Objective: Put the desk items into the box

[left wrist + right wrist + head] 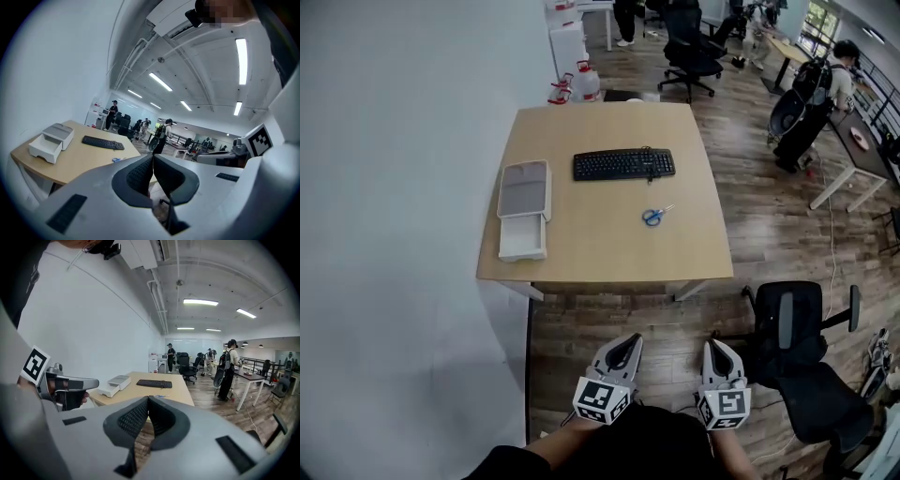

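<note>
A wooden desk (591,253) stands ahead against the white wall. On it lie a black keyboard (623,164), blue-handled scissors (654,216) and a white box (524,208) with its grey lid (524,189) propped at the far end. The keyboard (103,143) and box (50,141) also show in the left gripper view, and the box (114,384) in the right gripper view. My left gripper (627,346) and right gripper (716,349) hover side by side over the floor, short of the desk's near edge. Both are shut with nothing between their jaws.
A black office chair (792,342) stands on the wood floor just right of my right gripper. Another chair (689,52) is beyond the desk. A person with a backpack (814,98) stands at the far right by other tables. White wall runs along the left.
</note>
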{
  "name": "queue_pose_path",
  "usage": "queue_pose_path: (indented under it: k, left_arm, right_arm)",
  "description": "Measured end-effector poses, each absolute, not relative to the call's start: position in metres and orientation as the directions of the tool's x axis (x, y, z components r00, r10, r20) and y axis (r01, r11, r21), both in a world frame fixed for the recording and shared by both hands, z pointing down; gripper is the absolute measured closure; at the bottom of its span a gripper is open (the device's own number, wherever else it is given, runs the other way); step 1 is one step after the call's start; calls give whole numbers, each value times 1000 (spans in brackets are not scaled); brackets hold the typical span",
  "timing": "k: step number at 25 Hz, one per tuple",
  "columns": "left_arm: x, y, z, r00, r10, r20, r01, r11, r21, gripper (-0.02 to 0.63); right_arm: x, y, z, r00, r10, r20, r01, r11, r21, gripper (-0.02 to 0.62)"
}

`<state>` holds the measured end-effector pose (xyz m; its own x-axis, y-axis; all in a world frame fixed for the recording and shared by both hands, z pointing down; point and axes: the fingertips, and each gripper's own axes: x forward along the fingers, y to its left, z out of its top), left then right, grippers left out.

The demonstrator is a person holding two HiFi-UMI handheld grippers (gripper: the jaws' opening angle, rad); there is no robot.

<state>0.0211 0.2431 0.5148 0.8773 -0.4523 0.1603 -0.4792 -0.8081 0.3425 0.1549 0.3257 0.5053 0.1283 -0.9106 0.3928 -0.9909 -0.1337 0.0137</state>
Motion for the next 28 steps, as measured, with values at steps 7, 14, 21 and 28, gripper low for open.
queue_pose_path:
  k: [7,14,21,28]
  left_arm:
    - [-4,170,505,861,-497,105,-502,-802,325,591]
    - [-6,148,515,838,-536,102,-525,-744,412,591]
    - [-1,115,514,800,-588,114,-583,-720,376,591]
    - [34,65,509,766,-625,151,-639,-712,291,591]
  right_arm:
    - [142,268,510,92,-917,388,-994,-107,-18,535]
    - [146,230,521,45,-918,394,-999,-52,-8,535]
    - [167,176,534,-12,-923,384,-1000,3,-24,535]
    - [205,111,552,-82,-910,405,-996,65,-57,535]
